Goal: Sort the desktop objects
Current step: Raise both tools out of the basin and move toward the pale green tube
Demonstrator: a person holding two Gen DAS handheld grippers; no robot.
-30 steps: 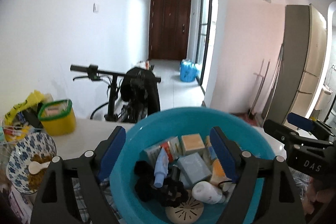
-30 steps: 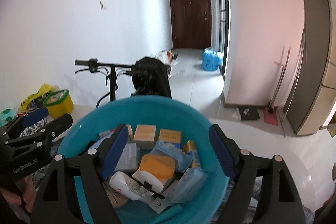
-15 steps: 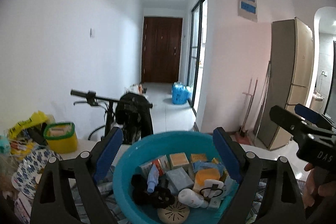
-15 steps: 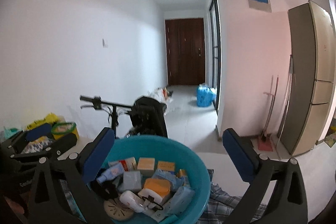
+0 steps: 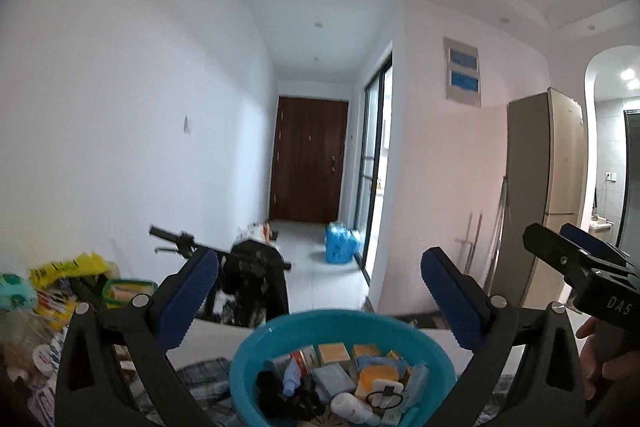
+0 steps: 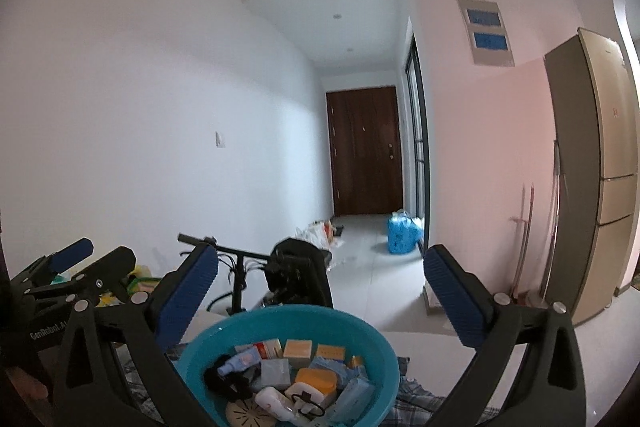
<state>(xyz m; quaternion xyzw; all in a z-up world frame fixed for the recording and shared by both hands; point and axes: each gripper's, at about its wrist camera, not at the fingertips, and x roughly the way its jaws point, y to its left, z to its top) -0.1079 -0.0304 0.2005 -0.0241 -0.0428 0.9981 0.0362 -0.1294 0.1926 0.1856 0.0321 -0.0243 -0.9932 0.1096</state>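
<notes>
A teal basin (image 5: pixel 340 319) stands on a plaid cloth on the white table, low in both views. It holds several small boxes, bottles, a black item and a round beige disc (image 6: pixel 248 415). My left gripper (image 5: pixel 319 263) hangs above and behind the basin, its jaws opening with nothing between them. The right gripper (image 6: pixel 320 259) is open and also bare, raised over the basin (image 6: pixel 288 315). Each gripper shows in the other's view: the right gripper (image 5: pixel 576 259) at the right edge, the left gripper (image 6: pixel 80 259) at the left edge.
Clutter with a yellow bag (image 5: pixel 68 267) and a green-lidded tub (image 5: pixel 128 287) fills the table's left. A bicycle (image 5: pixel 248 267) stands behind the table. A fridge (image 5: pixel 560 187) is at the right, a blue bag (image 5: pixel 340 247) on the hallway floor.
Both grippers have risen and drawn back from the basin, tipping up toward level. Their jaws have spread wider. The basin now sits smaller and lower in both views.
</notes>
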